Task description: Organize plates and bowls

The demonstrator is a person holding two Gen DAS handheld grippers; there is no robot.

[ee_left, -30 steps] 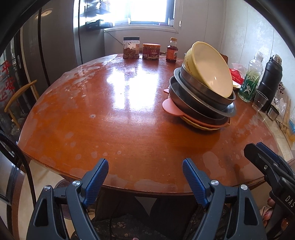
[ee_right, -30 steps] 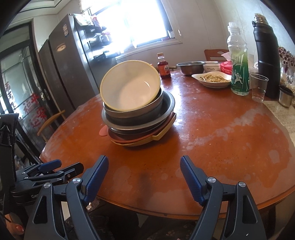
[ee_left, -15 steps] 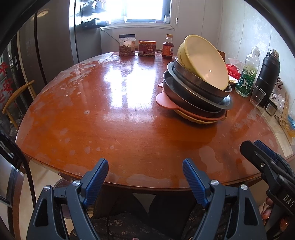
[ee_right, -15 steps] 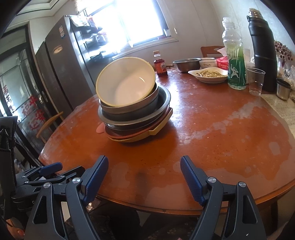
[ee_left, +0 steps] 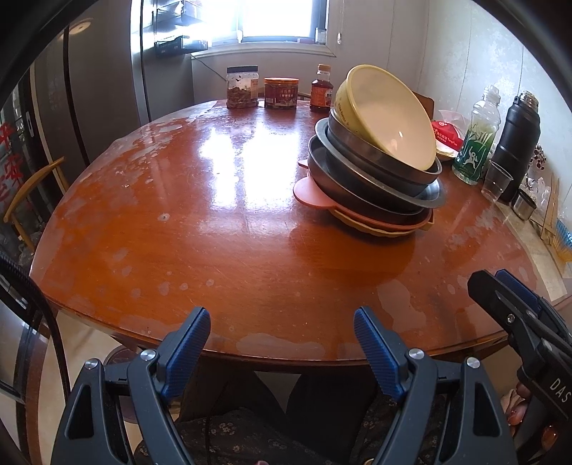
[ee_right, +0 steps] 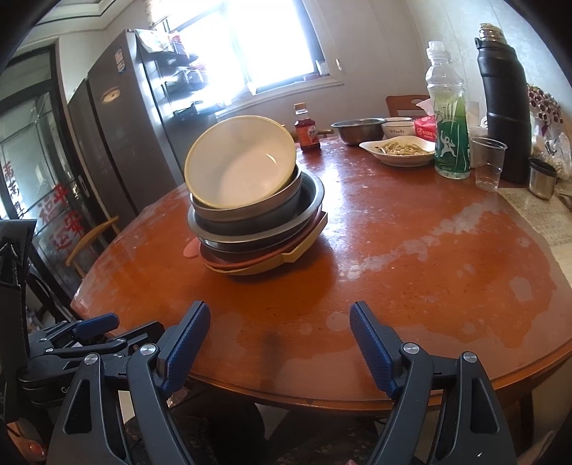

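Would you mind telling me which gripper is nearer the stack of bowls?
Right, slightly. The right gripper faces the stack of bowls almost head-on; the left gripper sits further left, stack off to its right. Both are open at the table edge.

Daylight pours from the blown-out window (ee_left: 275, 18), glaring on the table (ee_left: 228, 164) below it; both views sharp, edges bowed, corners black.
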